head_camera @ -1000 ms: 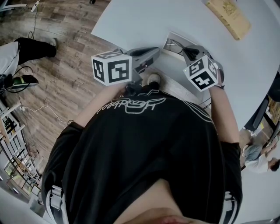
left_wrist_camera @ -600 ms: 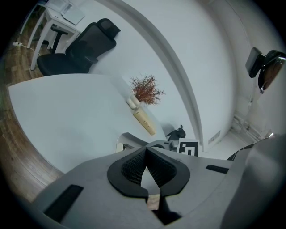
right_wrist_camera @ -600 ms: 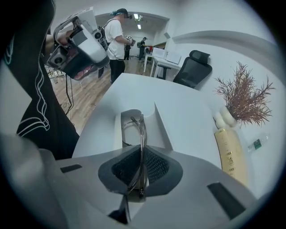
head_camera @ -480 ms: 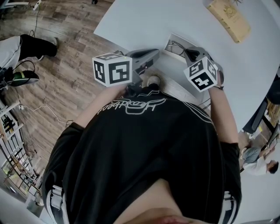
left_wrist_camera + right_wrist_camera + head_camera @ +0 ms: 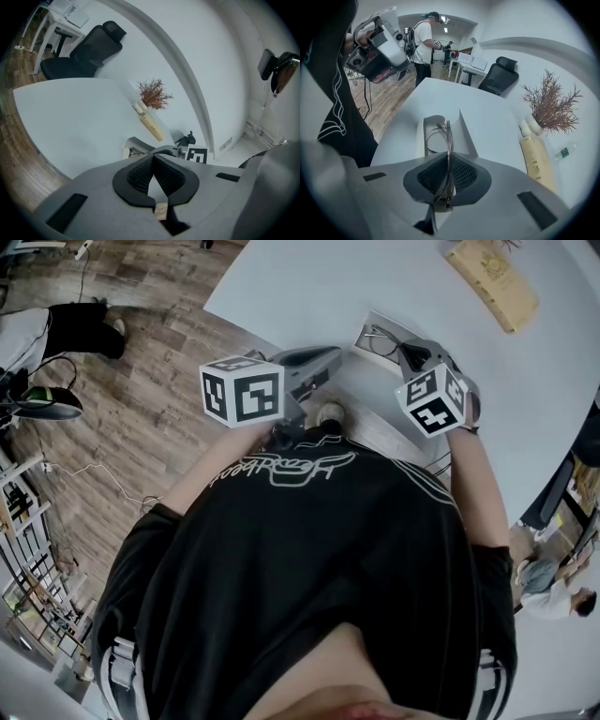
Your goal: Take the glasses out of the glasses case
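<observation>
While your right gripper (image 5: 448, 174) is clamped on a temple of the glasses (image 5: 438, 136), the frame juts ahead of its fingertips, over the open glasses case (image 5: 465, 135). Extraction appears under way; next, lift clear. Your left gripper (image 5: 154, 180) is closed on nothing.

Even, cool indoor light with soft shadows; strong fisheye bending and dark vignetted corners in both gripper views.

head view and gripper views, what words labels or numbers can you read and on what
No text can be quoted.
White script on the black shirt: stylised, not readable.
Print on the pale yellow flat package: too small to read.
Patterns only, no words, on the black-and-white marker cubes.
</observation>
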Available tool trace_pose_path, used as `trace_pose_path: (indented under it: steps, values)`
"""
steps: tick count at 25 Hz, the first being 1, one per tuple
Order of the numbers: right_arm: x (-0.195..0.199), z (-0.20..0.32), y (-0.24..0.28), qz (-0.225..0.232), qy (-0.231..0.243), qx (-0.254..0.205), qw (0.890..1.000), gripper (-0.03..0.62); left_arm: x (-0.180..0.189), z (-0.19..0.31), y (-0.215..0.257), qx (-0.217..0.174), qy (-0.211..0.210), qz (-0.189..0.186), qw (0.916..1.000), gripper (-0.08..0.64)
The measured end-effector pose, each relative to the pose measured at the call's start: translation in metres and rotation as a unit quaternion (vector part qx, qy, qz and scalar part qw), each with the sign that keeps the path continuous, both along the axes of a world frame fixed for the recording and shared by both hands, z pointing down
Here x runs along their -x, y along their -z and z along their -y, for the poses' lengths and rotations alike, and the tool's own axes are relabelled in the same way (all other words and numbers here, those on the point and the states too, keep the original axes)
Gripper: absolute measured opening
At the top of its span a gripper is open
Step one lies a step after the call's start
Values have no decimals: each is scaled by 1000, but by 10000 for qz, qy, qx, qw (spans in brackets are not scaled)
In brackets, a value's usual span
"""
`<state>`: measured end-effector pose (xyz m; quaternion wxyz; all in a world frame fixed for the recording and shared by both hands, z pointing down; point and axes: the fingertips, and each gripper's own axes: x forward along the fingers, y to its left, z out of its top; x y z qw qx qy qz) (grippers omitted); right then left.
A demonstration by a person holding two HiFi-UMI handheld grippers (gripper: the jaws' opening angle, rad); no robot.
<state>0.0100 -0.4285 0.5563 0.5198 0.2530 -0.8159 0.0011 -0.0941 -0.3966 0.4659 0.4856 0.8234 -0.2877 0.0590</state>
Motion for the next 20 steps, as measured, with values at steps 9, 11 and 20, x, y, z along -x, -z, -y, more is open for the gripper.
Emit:
trace_pose_path:
  steps: [9, 11, 20]
  values:
    - [-1, 7, 8, -180, 55, -386, 9991, 19, 1, -7, 1, -34, 8, 53, 10000, 8]
    - [-1, 8, 11, -234, 79, -490, 9985, 19, 2, -7, 1, -64, 21, 74, 10000, 8]
    - [-3, 12, 35, 1, 17, -711, 9975, 18, 3, -12, 5, -225, 105, 180, 9995, 8]
